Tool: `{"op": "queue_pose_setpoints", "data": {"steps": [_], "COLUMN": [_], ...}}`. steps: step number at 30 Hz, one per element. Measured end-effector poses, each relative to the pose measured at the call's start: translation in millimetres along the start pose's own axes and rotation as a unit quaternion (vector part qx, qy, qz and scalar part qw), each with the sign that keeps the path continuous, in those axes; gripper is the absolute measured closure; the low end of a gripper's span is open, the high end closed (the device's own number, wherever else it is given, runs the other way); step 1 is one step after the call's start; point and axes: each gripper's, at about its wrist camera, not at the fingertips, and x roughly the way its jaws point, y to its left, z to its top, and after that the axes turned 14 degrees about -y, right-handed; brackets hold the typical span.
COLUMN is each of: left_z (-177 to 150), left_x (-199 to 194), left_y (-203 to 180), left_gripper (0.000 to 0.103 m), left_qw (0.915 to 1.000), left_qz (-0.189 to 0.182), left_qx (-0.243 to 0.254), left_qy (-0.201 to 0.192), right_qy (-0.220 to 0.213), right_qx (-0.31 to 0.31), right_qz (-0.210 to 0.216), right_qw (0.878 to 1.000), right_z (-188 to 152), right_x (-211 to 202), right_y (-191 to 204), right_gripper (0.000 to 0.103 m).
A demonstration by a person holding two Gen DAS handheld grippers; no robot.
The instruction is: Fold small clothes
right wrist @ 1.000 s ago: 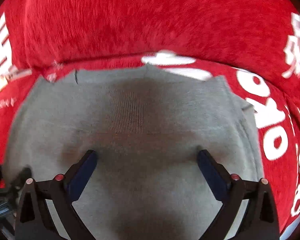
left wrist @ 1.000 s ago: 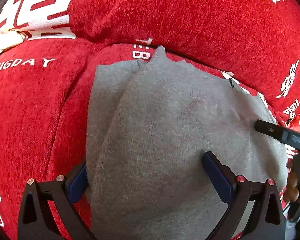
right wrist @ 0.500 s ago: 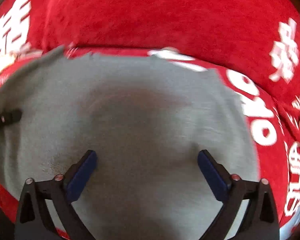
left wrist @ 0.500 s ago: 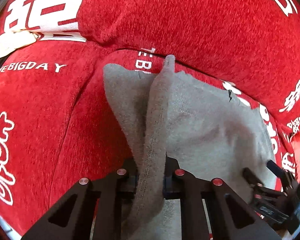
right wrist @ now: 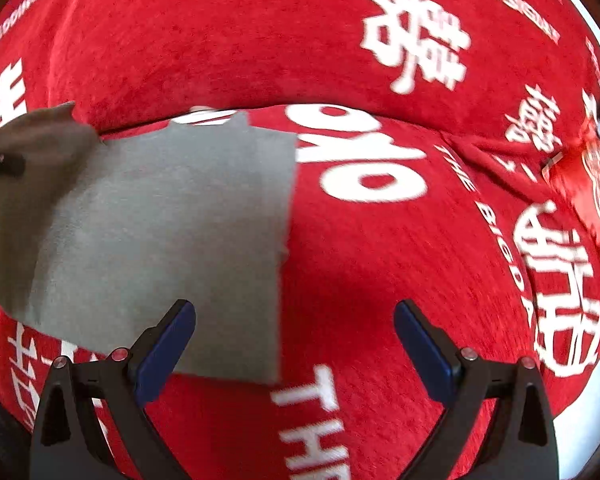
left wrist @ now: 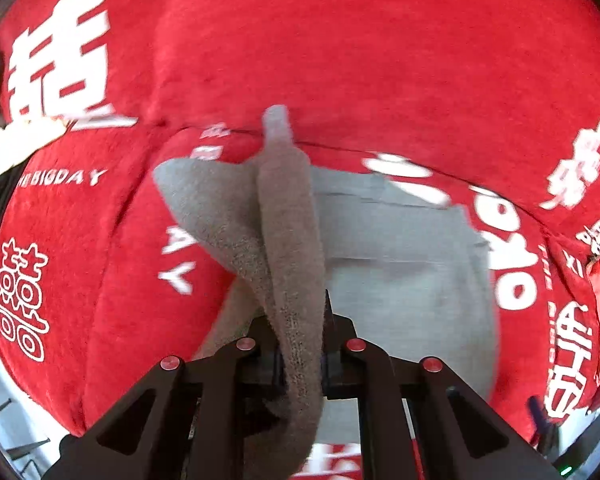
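Observation:
A small grey garment (left wrist: 400, 272) lies on a red sofa seat printed with white lettering. My left gripper (left wrist: 300, 356) is shut on a bunched fold of the grey cloth, and this fold stands up from the seat in a ridge toward the backrest. In the right wrist view the same grey garment (right wrist: 172, 240) lies flat at the left, its left edge lifted. My right gripper (right wrist: 294, 332) stands open above the red seat at the garment's right edge, its blue pads holding nothing. Its left finger hangs over the cloth's lower right corner.
The red sofa backrest (left wrist: 340, 52) rises right behind the garment. A red cushion with a gold-and-white print (right wrist: 596, 184) sits at the far right. The seat's front edge and pale floor (right wrist: 588, 400) show at the lower right.
My left gripper closed on the garment's left side and lifted it into a ridge, exposing red seat beneath. My right gripper slid right, off the cloth's middle to its right edge, still open.

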Motion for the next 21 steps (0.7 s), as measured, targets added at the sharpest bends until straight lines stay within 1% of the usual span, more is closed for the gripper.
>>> {"op": "queue_pose_setpoints", "data": {"steps": [1,2,3,4,5,6,7,8,11,12,13,15,16,17,18,19,21], "left_z": [0.3,-1.7,-3.0,-7.3,-12.4,-15.6,-23.3,-29.7,-47.8,-53.2,-58.7,-65.7,-67.9,-69.0,-69.5,-69.2,-66.2], "left_x": [-3.3,-4.6,-4.0,-1.2,3.7,8.2,19.4,30.6,63.1,71.0,77.9,79.6,77.5,76.6,74.2,71.5,55.1], "left_y": [-19.2,-46.2,-60.6,-85.7,-106.7,-118.9,-141.5,-155.0,-182.6,-186.6,-189.6,-195.7,-198.6,-199.7,-200.6,-200.1,-193.7], "left_gripper": [0.090,0.090,0.090,0.090,0.090,0.090,0.090,0.090,0.090,0.090,0.089,0.087,0.078,0.052,0.037,0.018,0.017], "left_qw": [0.9999,0.9997,0.9994,0.9988,0.9981,0.9976,0.9964,0.9957,0.9943,0.9939,0.9937,0.9945,0.9939,0.9930,0.9909,0.9898,0.9909], "left_qz": [-0.003,-0.007,-0.008,-0.012,-0.016,-0.017,-0.016,-0.014,-0.005,-0.001,0.005,0.012,0.011,0.000,-0.030,-0.041,-0.055], "left_qx": [0.010,0.025,0.032,0.046,0.057,0.065,0.077,0.081,0.082,0.082,0.082,0.088,0.097,0.105,0.113,0.115,0.104], "left_qy": [0.000,0.002,0.004,0.009,0.015,0.020,0.032,0.043,0.068,0.074,0.075,0.056,0.051,0.055,0.066,0.073,0.066], "right_qy": [-0.001,-0.003,-0.003,-0.003,-0.001,0.001,0.002,0.005,0.013,0.015,0.016,0.015,0.014,0.013,0.013,0.011,0.006], "right_qx": [0.006,0.014,0.017,0.021,0.025,0.029,0.033,0.042,0.059,0.063,0.066,0.067,0.069,0.073,0.077,0.081,0.084], "right_qz": [0.000,0.000,-0.002,-0.004,-0.005,-0.005,-0.006,-0.006,-0.004,-0.004,-0.005,-0.007,-0.008,-0.007,-0.005,-0.003,0.000], "right_qw": [1.000,1.000,1.000,1.000,1.000,1.000,0.999,0.999,0.998,0.998,0.998,0.998,0.997,0.997,0.997,0.997,0.996], "right_z": [-2.1,-6.9,-10.8,-16.5,-23.0,-28.6,-32.9,-39.4,-50.9,-54.3,-57.8,-62.0,-63.7,-65.0,-65.8,-65.9,-64.1], "right_x": [-2.0,-4.4,-4.2,-5.5,-5.3,-5.4,-5.4,-4.4,-0.8,0.0,0.0,-0.5,-1.1,-2.2,-3.6,-4.9,-7.9], "right_y": [-5.6,-15.0,-20.2,-25.9,-33.8,-38.9,-43.0,-50.5,-64.1,-67.7,-71.7,-76.8,-79.4,-82.7,-84.2,-86.5,-88.5], "right_gripper": [0.003,0.003,0.003,0.003,0.003,0.003,0.003,0.003,0.003,0.003,0.003,0.003,0.003,0.003,0.003,0.003,0.003]}}
